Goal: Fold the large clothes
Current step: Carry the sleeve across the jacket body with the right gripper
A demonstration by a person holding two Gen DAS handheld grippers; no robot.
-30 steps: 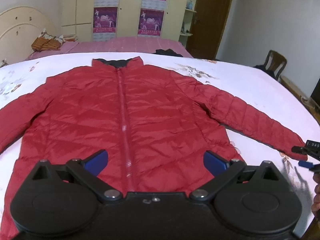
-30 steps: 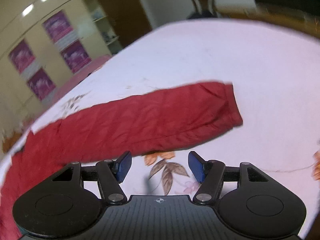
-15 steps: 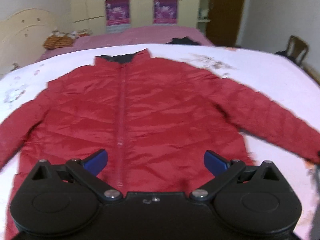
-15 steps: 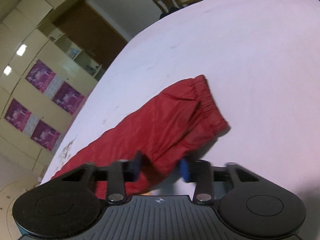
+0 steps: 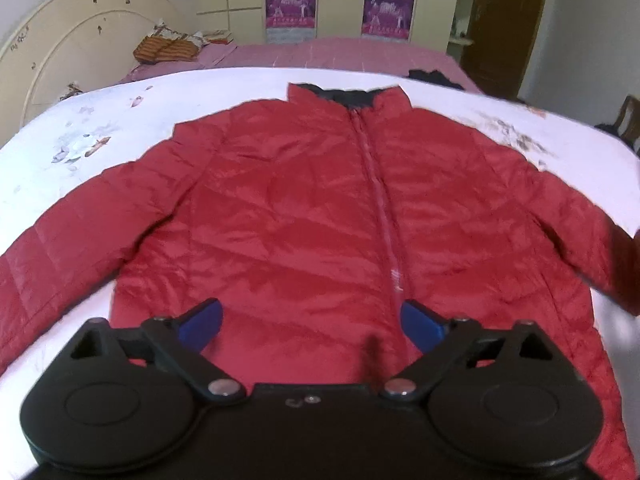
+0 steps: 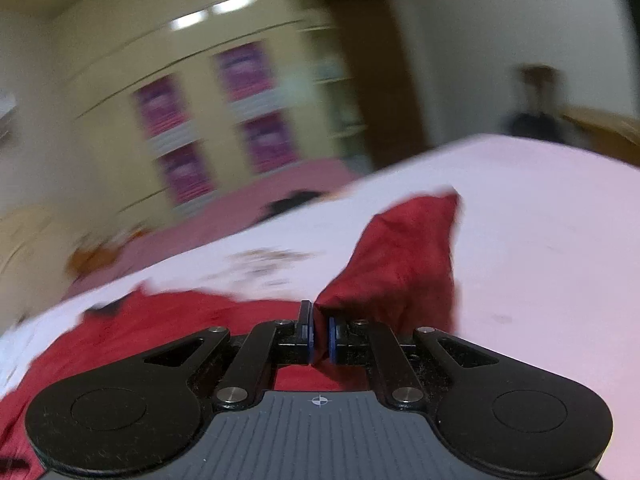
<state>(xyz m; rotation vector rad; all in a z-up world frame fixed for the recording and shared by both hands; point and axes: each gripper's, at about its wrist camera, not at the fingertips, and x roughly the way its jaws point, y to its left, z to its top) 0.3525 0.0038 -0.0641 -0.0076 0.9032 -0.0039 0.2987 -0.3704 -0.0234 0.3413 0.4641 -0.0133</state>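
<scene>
A large red padded jacket lies face up on a white sheet, zipper up the middle, dark collar at the far end, its left sleeve stretched out. My left gripper is open and empty, hovering over the jacket's hem. My right gripper is shut on the jacket's right sleeve and holds it lifted, the cuff end standing up above the sheet. The jacket body lies to its left. The right view is motion-blurred.
A pink bed with a striped cushion stands behind the sheet. Cream wardrobes with purple posters line the back wall. A brown door and a chair are at the right.
My right gripper closed on the right sleeve and lifted it, swinging towards the jacket body. The left gripper shifted left over the hem and stayed open.
</scene>
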